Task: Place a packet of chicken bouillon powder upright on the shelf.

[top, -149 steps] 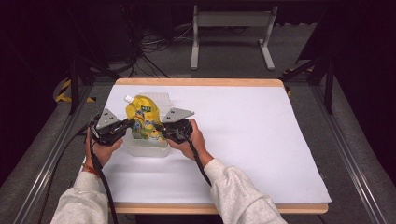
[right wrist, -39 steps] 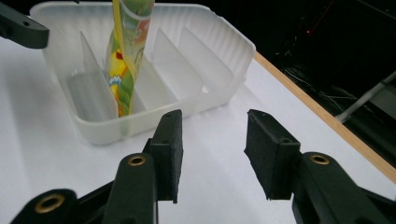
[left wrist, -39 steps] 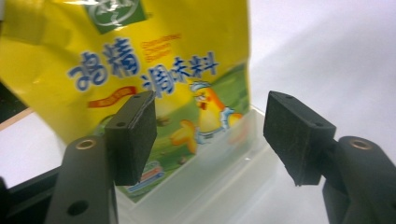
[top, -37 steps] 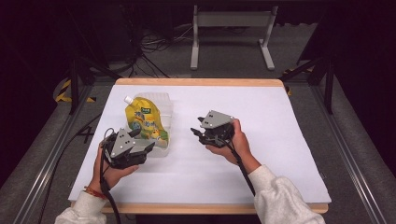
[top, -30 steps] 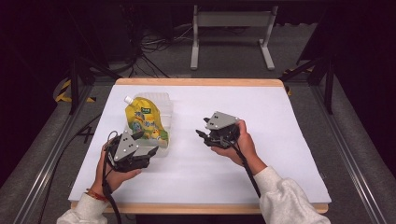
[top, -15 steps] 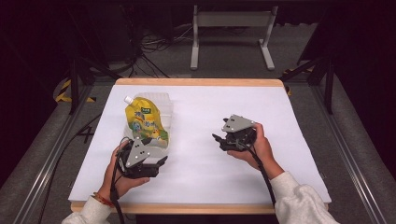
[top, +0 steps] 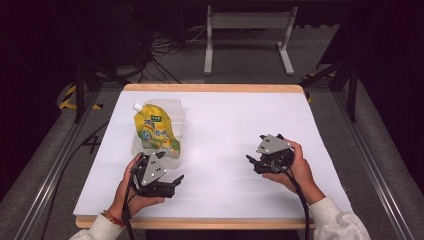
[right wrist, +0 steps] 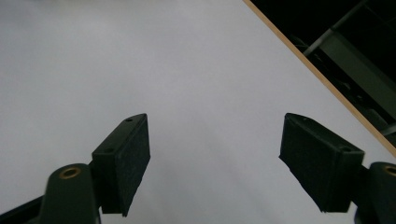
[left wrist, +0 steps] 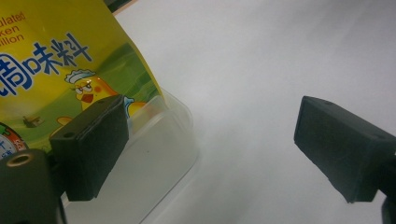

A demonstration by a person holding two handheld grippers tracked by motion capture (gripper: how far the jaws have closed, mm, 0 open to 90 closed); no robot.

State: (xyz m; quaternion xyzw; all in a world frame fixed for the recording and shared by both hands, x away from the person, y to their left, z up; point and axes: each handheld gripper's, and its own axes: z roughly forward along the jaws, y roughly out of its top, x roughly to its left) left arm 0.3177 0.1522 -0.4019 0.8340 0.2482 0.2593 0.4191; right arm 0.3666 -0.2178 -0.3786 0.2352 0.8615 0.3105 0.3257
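We find both hand-held grippers, left and right, just opened wide, empty, withdrawn; yellow pouch rests on clear plastic tray.

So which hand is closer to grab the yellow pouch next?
Probably the left. The left gripper sits just below the yellow pouch and its clear tray, jaws open. The right gripper is farther off across the white table.
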